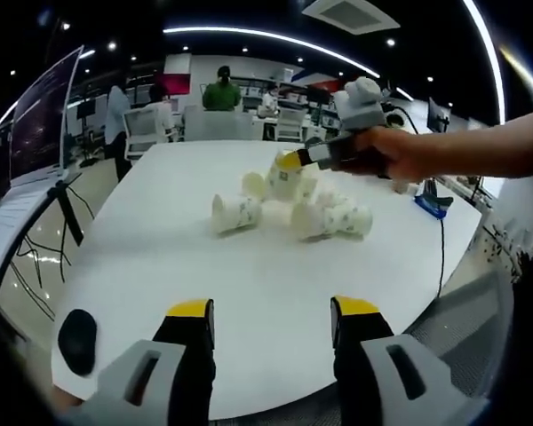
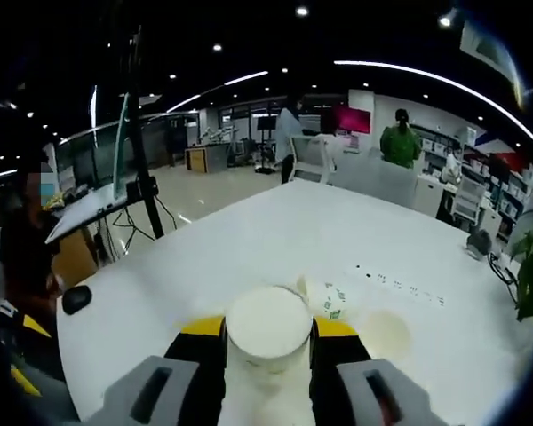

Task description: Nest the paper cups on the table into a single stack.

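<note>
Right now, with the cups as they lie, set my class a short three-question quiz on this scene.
1. True or false: the right gripper has its jaws on either side of a paper cup.
2. The left gripper is: A) open with nothing between its jaws, B) shut on a cup.
3. What small dark object lies near the white table's edge in the left gripper view?

Key: 1 true; 2 A; 3 a black mouse-like object.

Matt white paper cups [image 1: 275,202] lie on a smooth, faintly sheened white table [image 1: 204,284]; gripper [image 1: 274,318] jaws of grey plastic, yellow-tipped.
</note>
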Demonstrator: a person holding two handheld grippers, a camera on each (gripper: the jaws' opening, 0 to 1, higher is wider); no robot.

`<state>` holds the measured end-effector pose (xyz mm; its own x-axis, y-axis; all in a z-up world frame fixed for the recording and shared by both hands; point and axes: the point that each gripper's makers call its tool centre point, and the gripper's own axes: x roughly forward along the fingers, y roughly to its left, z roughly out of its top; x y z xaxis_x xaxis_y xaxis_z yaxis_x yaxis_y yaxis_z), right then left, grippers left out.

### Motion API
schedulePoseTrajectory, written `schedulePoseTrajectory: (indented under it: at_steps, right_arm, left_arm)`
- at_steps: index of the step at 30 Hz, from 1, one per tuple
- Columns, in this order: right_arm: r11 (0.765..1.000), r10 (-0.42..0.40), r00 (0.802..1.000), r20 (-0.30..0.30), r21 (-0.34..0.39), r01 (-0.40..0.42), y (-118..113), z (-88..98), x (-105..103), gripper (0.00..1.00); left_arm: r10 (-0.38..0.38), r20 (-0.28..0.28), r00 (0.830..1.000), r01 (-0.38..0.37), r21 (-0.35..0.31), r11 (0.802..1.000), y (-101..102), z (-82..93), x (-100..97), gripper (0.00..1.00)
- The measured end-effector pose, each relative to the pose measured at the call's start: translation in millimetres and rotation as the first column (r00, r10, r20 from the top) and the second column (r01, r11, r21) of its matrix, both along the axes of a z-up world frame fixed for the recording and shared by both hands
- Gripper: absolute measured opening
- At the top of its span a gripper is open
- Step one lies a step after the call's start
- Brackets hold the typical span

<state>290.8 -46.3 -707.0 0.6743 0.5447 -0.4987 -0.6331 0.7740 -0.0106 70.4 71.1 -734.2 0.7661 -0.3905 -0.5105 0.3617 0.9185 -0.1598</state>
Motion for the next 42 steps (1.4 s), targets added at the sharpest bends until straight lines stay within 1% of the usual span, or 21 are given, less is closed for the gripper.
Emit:
schedulePoseTrajectory:
  at_steps: [2,3,4,5,7,8,10,11,13,14,18,23,25,28,31,34,36,38,39,40,42]
  right_arm:
    - [1.0,0.031,0.999,0.013,0.001,-0.031,3.0,6.4,-8.7,0.35]
    - [0.999,0.032,0.999,0.014,0.003,-0.033,3.2,7.9,-10.5,0.35]
    - [0.999,0.039,0.999,0.015,0.011,-0.04,3.9,12.0,-15.9,0.35]
    - [0.998,0.063,0.998,0.022,0.019,-0.063,6.7,16.4,-21.8,0.35]
    - [0.996,0.073,0.997,0.025,0.038,-0.074,10.5,22.6,-31.4,0.35]
    - [0.995,0.084,0.996,0.029,0.05,-0.085,8.0,23.6,-31.4,0.35]
    - [0.993,0.103,0.994,0.039,0.054,-0.105,11.0,27.5,-39.5,0.35]
    - [0.987,0.143,0.989,0.035,0.071,-0.145,17.6,28.9,-48.1,0.34]
    - [0.984,0.158,0.986,0.048,0.073,-0.162,20.3,30.1,-54.8,0.34]
    - [0.982,0.171,0.984,0.044,0.078,-0.174,24.0,30.2,-62.9,0.34]
    - [0.965,0.241,0.97,0.043,0.098,-0.244,39.1,33.1,-90.5,0.34]
    - [0.946,0.302,0.952,0.04,0.114,-0.305,53.0,39.7,-118.4,0.34]
    - [0.938,0.32,0.947,0.036,0.128,-0.322,57.0,43.2,-126.6,0.34]
    - [0.929,0.338,0.941,0.032,0.15,-0.339,60.9,48.4,-135.4,0.34]
    - [0.914,0.368,0.93,0.017,0.176,-0.365,64.7,49.6,-144.4,0.34]
    - [0.898,0.411,0.912,-0.008,0.177,-0.403,66.5,44.4,-156.1,0.34]
    - [0.897,0.416,0.909,-0.025,0.171,-0.407,63.8,38.6,-159.3,0.34]
    - [0.893,0.417,0.908,-0.047,0.209,-0.399,61.7,38.0,-161.3,0.34]
    - [0.887,0.415,0.908,-0.054,0.244,-0.391,61.5,40.6,-162.7,0.34]
    - [0.884,0.416,0.907,-0.059,0.261,-0.388,61.4,42.4,-164.6,0.34]
    - [0.882,0.419,0.906,-0.063,0.266,-0.389,57.9,42.8,-165.1,0.34]
  left_arm:
    - [-0.006,0.001,1.0,0.006,-0.007,1.0,-1.3,-0.6,3.1,0.51]
    - [-0.006,0.002,1.0,0.006,-0.009,1.0,-1.5,-1.0,3.9,0.51]
    - [-0.008,0.003,1.0,0.008,-0.018,1.0,-1.8,-2.2,6.4,0.51]
    - [-0.011,0.002,1.0,0.011,-0.025,1.0,-3.4,-3.0,8.1,0.51]
    - [-0.022,0.002,1.0,0.022,-0.029,0.999,-6.0,-4.2,10.9,0.51]
    - [-0.027,0.002,1.0,0.027,-0.03,0.999,-7.0,-4.8,12.0,0.51]
    - [-0.038,0.002,0.999,0.038,-0.038,0.999,-10.9,-5.5,15.0,0.51]
    - [-0.044,0.002,0.999,0.044,-0.041,0.998,-13.9,-5.8,16.1,0.51]
    - [-0.051,0.003,0.999,0.051,-0.035,0.998,-15.7,-7.3,18.3,0.53]
    - [-0.059,0.002,0.998,0.059,-0.035,0.998,-16.9,-8.7,19.6,0.53]
    - [-0.08,0.0,0.997,0.08,-0.037,0.996,-20.6,-11.5,24.6,0.52]
    - [-0.092,-0.009,0.996,0.092,-0.056,0.994,-25.1,-16.0,29.2,0.51]
    - [-0.096,-0.011,0.995,0.095,-0.059,0.994,-25.8,-17.1,31.5,0.5]
    - [-0.1,-0.009,0.995,0.099,-0.071,0.993,-26.4,-16.4,35.0,0.49]
    - [-0.106,-0.005,0.994,0.105,-0.081,0.991,-29.4,-14.8,37.5,0.49]
    - [-0.119,0.007,0.993,0.119,-0.085,0.989,-33.0,-12.1,39.8,0.47]
    - [-0.14,0.013,0.99,0.14,-0.07,0.988,-38.2,-12.9,39.3,0.46]
    - [-0.166,0.014,0.986,0.167,-0.054,0.984,-41.7,-15.6,37.9,0.44]
    - [-0.175,0.016,0.985,0.175,-0.051,0.983,-44.3,-15.6,37.1,0.43]
    - [-0.18,0.018,0.984,0.18,-0.051,0.982,-45.7,-15.5,36.4,0.42]
    - [-0.192,0.023,0.981,0.194,-0.059,0.979,-49.9,-13.0,33.5,0.38]
